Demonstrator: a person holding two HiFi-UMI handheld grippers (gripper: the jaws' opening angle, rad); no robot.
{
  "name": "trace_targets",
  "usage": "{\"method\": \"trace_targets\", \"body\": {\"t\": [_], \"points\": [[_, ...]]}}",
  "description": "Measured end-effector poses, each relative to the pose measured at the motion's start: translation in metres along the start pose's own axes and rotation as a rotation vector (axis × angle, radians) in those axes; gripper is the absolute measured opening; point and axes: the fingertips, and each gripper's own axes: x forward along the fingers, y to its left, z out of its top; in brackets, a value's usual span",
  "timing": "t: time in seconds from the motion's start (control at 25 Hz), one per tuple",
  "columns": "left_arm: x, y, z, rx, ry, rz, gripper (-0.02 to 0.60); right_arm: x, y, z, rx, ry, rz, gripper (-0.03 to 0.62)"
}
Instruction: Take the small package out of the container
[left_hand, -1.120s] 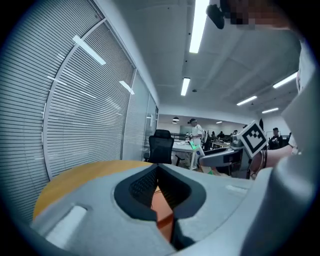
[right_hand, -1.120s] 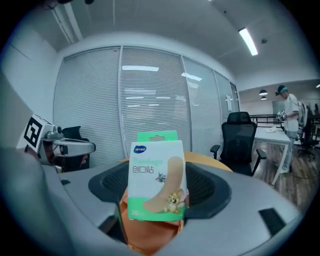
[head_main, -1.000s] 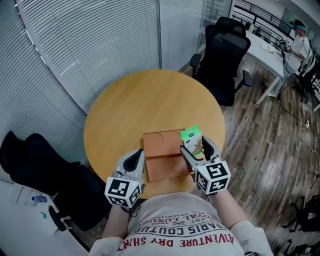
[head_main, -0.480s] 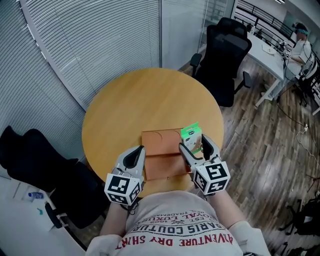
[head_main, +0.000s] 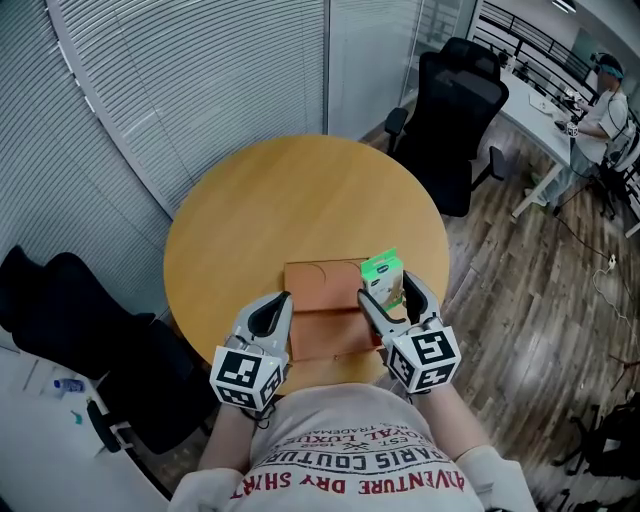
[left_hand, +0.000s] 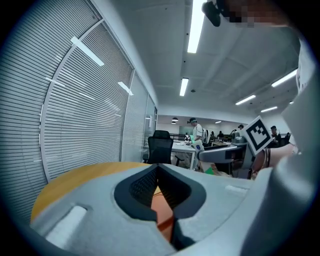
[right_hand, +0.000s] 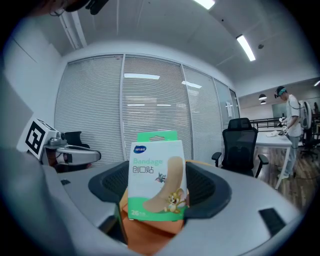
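A flat brown container (head_main: 325, 312) lies on the near side of the round wooden table (head_main: 280, 200). My right gripper (head_main: 388, 292) is shut on the small package (head_main: 382, 274), a green and white bandage box held upright just above the container's right edge. In the right gripper view the box (right_hand: 157, 175) fills the space between the jaws, with the brown container (right_hand: 145, 235) below it. My left gripper (head_main: 272, 312) sits at the container's left edge; in its own view the jaws (left_hand: 159, 195) are closed on a strip of the brown container (left_hand: 162, 212).
A black office chair (head_main: 455, 100) stands beyond the table at the right, and another black chair (head_main: 60, 310) is at the left. Window blinds (head_main: 200, 70) run behind the table. A person (head_main: 605, 90) sits at a white desk far right.
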Motion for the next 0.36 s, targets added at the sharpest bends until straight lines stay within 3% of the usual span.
{"method": "trace_targets", "body": {"t": [0.36], "points": [[0.0,-0.0018,-0.0016,0.005,-0.004,-0.003,0.012,0.0014,0.0007,0.0017,-0.002,-0.014,0.006,0.356]]}}
